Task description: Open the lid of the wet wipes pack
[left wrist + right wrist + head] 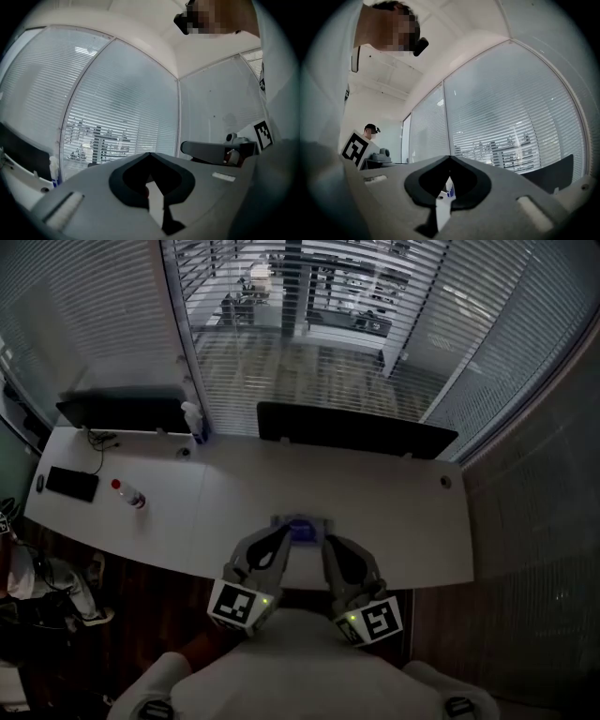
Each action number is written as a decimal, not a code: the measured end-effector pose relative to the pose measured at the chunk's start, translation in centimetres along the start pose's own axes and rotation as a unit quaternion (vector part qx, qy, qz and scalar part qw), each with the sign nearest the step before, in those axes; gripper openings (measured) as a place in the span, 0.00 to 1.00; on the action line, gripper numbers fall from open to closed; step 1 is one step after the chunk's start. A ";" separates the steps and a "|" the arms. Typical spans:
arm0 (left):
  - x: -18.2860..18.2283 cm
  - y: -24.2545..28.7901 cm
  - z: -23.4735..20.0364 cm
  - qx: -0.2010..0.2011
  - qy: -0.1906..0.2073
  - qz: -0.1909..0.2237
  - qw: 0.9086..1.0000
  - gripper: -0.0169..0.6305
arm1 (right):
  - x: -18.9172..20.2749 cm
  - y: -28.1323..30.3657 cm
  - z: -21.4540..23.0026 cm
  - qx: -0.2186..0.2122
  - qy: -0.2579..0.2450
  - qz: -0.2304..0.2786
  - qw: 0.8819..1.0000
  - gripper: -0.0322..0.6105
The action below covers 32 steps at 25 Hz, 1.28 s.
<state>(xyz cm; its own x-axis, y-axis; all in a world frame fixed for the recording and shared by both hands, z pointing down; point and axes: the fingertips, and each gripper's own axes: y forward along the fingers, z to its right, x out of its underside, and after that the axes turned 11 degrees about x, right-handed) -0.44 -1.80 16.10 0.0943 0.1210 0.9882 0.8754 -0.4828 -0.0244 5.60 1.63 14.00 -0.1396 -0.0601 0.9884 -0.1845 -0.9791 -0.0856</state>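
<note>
Wet wipes pack (302, 529): one, lying flat at the near edge of the white bench (412, 521), just ahead of both sets of jaws and between their tips. It is too small and dim to tell how its lid stands.

There are two grippers. The left gripper (278, 536) has its jaws drawn almost together, with only a thin slit between them and nothing in it. The right gripper (330, 542) matches it, jaws nearly closed and holding nothing.

Farther beyond the jaws stand two dark monitors (356, 432), one ahead and one off to the left. One bottle with a red cap (129, 494) and one flat black object (72, 484) lie well to the left of the left jaws. Nothing stands between the jaws and the pack.

The right gripper view catches a sliver of the pack's white-and-blue print (448, 188) through its slit (445, 199). The left gripper (154, 197) shows only bare white there, plus the other gripper to its right. Only the right gripper view shows a second person (371, 131) in the distance.
</note>
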 end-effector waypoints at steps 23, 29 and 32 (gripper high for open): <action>9.8 2.8 -6.7 -0.053 -0.040 -0.081 0.995 0.03 | 10.6 4.6 3.1 -0.024 -0.033 -0.112 0.993 0.05; 15.8 3.5 -8.5 -0.053 -0.063 -0.117 0.990 0.03 | 16.9 5.7 2.7 -0.038 -0.057 -0.147 0.987 0.05; 19.8 3.4 -9.1 -0.055 -0.070 -0.147 0.985 0.03 | 19.9 5.9 2.4 -0.048 -0.071 -0.167 0.982 0.05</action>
<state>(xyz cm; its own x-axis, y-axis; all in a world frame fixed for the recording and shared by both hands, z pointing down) 0.08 -8.91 36.92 -0.0841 0.3840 0.9195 0.8192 -0.4988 0.2832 4.09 -5.82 33.52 0.0806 0.2284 0.9702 -0.2895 -0.9261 0.2421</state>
